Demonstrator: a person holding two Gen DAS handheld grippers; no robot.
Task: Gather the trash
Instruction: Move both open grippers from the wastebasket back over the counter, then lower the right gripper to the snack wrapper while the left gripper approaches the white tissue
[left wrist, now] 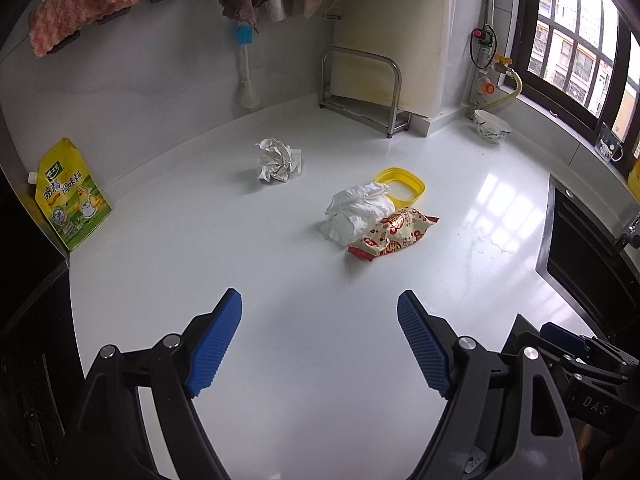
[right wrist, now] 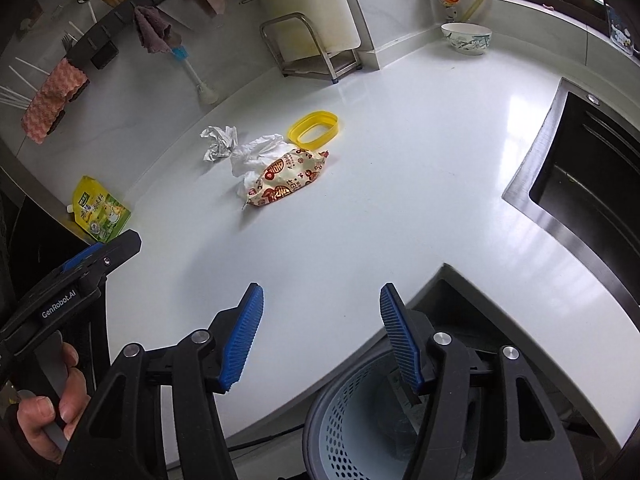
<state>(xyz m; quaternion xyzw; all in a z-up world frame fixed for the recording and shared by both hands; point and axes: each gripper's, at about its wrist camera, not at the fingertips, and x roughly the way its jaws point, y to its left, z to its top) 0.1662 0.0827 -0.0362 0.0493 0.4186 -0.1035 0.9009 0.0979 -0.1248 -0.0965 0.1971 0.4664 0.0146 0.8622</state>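
Note:
On the white counter (left wrist: 280,280) lie a crumpled paper ball (left wrist: 277,161), a white tissue wad (left wrist: 358,210), a red-patterned snack wrapper (left wrist: 394,233) leaning on the wad, and a yellow plastic ring (left wrist: 401,185) behind them. They also show in the right wrist view: the paper ball (right wrist: 218,142), the tissue wad (right wrist: 256,156), the wrapper (right wrist: 286,178), the ring (right wrist: 313,128). My left gripper (left wrist: 320,306) is open and empty, well short of the trash. My right gripper (right wrist: 321,298) is open and empty, above the counter's front edge and a grey perforated bin (right wrist: 360,428).
A yellow-green seasoning pouch (left wrist: 72,196) leans on the left wall. A metal rack (left wrist: 364,88) and a bowl (left wrist: 492,125) stand at the back. A dark sink (right wrist: 588,168) lies to the right. Cloths hang on the wall rail.

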